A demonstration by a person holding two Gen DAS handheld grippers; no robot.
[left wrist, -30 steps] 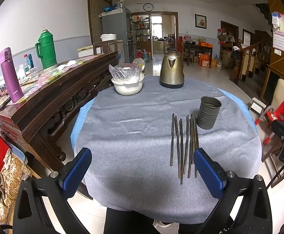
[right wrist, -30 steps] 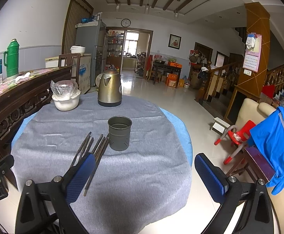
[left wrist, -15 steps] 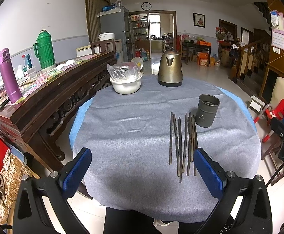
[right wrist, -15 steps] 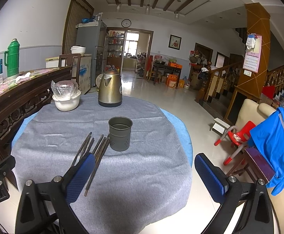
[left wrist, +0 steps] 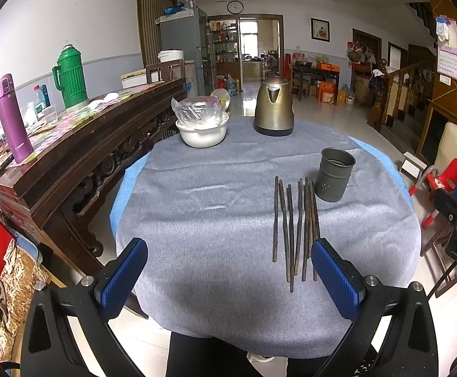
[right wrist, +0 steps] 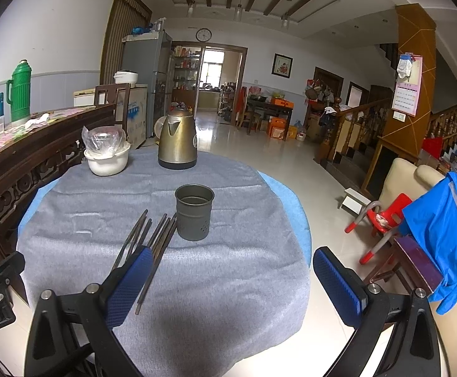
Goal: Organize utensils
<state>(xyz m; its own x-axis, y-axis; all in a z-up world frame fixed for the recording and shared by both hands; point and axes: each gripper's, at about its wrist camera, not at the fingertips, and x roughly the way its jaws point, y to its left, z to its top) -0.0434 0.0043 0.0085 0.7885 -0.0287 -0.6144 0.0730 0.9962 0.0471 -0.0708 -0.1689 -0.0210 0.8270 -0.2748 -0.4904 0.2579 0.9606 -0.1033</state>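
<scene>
Both jaws wide open, empty. Chopsticks (left wrist: 294,229) lie bunched near tabletop's right edge beside holder (left wrist: 336,174); a pinch may grab several or tip it.

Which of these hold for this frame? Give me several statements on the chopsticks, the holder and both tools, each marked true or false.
1. The chopsticks lie flat on the grey tablecloth. True.
2. The metal holder already has chopsticks standing in it. False: it looks empty; all the chopsticks lie on the cloth beside it.
3. The left tool is open and holds nothing. True.
4. The right tool is clamped on a chopstick. False: it is open, with nothing between its pads.
5. The kettle stands farther from the tools than the holder. True.
6. The white bowl is tipped on its side. False: it sits upright, with a plastic bag on top.
</scene>
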